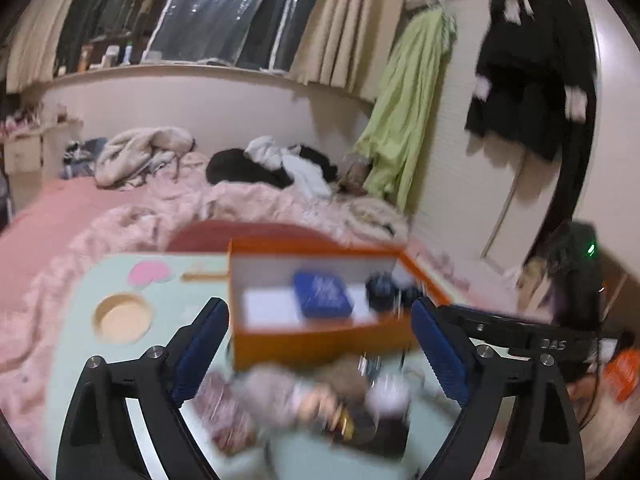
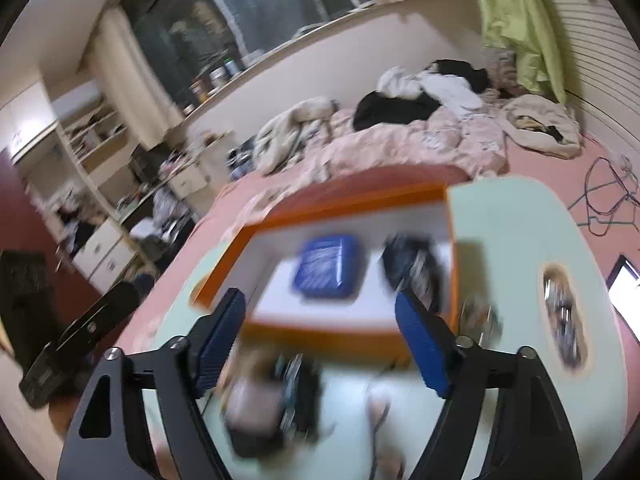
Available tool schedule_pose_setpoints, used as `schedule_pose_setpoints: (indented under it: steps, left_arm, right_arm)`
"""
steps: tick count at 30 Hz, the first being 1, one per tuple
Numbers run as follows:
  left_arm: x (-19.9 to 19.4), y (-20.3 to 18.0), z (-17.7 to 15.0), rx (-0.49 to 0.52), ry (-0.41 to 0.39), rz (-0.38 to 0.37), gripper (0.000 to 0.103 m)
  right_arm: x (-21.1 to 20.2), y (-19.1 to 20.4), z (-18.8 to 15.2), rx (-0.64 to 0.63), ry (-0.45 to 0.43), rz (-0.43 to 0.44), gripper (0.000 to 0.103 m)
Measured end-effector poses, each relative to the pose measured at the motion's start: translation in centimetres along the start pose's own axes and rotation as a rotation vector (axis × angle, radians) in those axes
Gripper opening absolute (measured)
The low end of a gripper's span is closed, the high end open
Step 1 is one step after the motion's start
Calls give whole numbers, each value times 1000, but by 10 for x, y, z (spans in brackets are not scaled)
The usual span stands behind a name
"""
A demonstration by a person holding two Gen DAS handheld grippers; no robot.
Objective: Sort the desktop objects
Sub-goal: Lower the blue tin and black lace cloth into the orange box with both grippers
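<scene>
An orange box (image 1: 320,344) with a white inside stands on the pale green desk (image 1: 72,352). In it lie a blue flat case (image 1: 323,295) and a dark bundle (image 1: 386,286). My left gripper (image 1: 320,344) is open above a blurred heap of small objects (image 1: 320,404) in front of the box, and grips nothing. In the right wrist view the same orange box (image 2: 344,340) holds the blue case (image 2: 330,266) and the dark bundle (image 2: 412,266). My right gripper (image 2: 320,340) is open over a blurred dark object (image 2: 272,404) on the desk (image 2: 504,240).
A round hole (image 1: 123,318) in the desk and a pink sticker (image 1: 150,273) lie to the left. Another desk hole (image 2: 562,316) holds small items at the right. A bed with a pink quilt (image 1: 132,216) and clothes lies behind the desk. Cables (image 2: 608,196) trail on the floor.
</scene>
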State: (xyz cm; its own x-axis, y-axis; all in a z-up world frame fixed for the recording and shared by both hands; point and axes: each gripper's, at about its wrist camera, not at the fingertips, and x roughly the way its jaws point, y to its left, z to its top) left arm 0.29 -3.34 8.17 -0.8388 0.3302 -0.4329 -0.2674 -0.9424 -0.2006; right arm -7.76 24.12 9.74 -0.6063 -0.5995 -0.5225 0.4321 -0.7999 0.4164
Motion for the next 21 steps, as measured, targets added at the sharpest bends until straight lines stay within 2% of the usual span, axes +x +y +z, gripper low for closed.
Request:
schedule_pose_setpoints:
  steps: [1,3,8,9,10,11,13,15,21]
  left_arm:
    - [-6,-2,-10,16,25,5,93]
    - [-12,-4,-34,38,87,27,97]
    - [11,8,-85,53,258,156,99]
    - [19,12,-94,44,301,179,100]
    - [21,10,-96,89,286,229,103]
    - [20,11,-95,79,287,219,103]
    - [18,12,-96,83,294,225,103]
    - [16,12,-98,84,285,228,103]
    - [12,13,-101,83,281,227,103]
  right_arm:
    - [-3,6,-9,-30,22,-3,79]
    - [-6,16,-30,-107,69,-64,79]
    - [5,19,-86,-262,134,-323,80]
    - [10,18,-95,-284,140,-369,93]
    - [12,17,-101,-306,85,-413,98]
    - [16,15,-102,-302,89,-433,99]
    - [28,10,-100,-294,104,-434,102]
    - [36,1,-99,-261,120,-390,102]
    - [48,-5,-101,-264,114,-393,102]
